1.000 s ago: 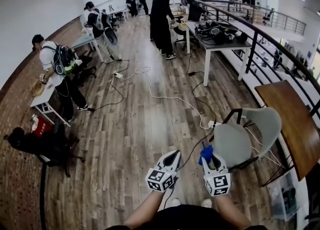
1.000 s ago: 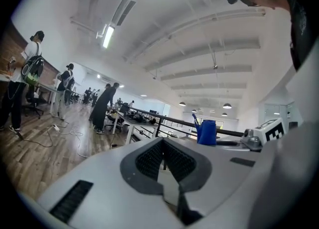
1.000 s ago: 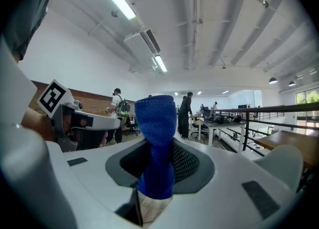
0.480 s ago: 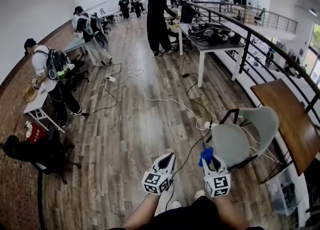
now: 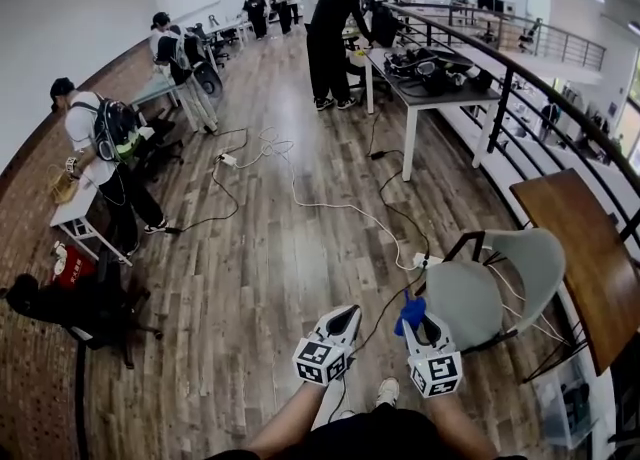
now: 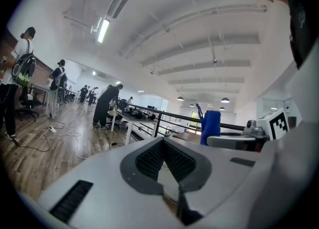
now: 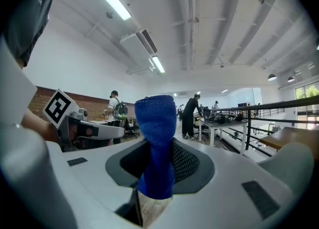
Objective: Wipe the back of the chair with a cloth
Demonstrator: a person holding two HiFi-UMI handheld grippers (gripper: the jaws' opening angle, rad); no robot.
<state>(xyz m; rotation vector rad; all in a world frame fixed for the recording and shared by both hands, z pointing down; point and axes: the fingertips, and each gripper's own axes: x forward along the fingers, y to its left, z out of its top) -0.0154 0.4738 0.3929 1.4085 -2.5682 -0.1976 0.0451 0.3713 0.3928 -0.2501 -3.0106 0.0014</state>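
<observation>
A grey chair (image 5: 535, 258) with dark legs stands on the wood floor at the right of the head view, its seat (image 5: 465, 298) just beyond my right gripper. My right gripper (image 5: 416, 323) is shut on a blue cloth (image 5: 410, 312), which sticks up from between the jaws. In the right gripper view the cloth (image 7: 157, 143) stands upright in that gripper (image 7: 158, 166). My left gripper (image 5: 346, 321) is held beside it, left of the chair and apart from it. Its jaws (image 6: 163, 142) are shut with nothing between them, and the cloth (image 6: 210, 126) shows off to the right.
A brown wooden table (image 5: 590, 248) and a black railing (image 5: 500, 98) lie right of the chair. White cables (image 5: 340, 203) and a power strip (image 5: 425, 260) cross the floor ahead. People stand at desks on the left (image 5: 100, 138) and by a far table (image 5: 430, 88). A black chair (image 5: 90, 308) is at left.
The view has swung slightly and the chair sits a little nearer the right gripper. Both grippers keep the same pose, cloth still held. The people by the far table have shifted.
</observation>
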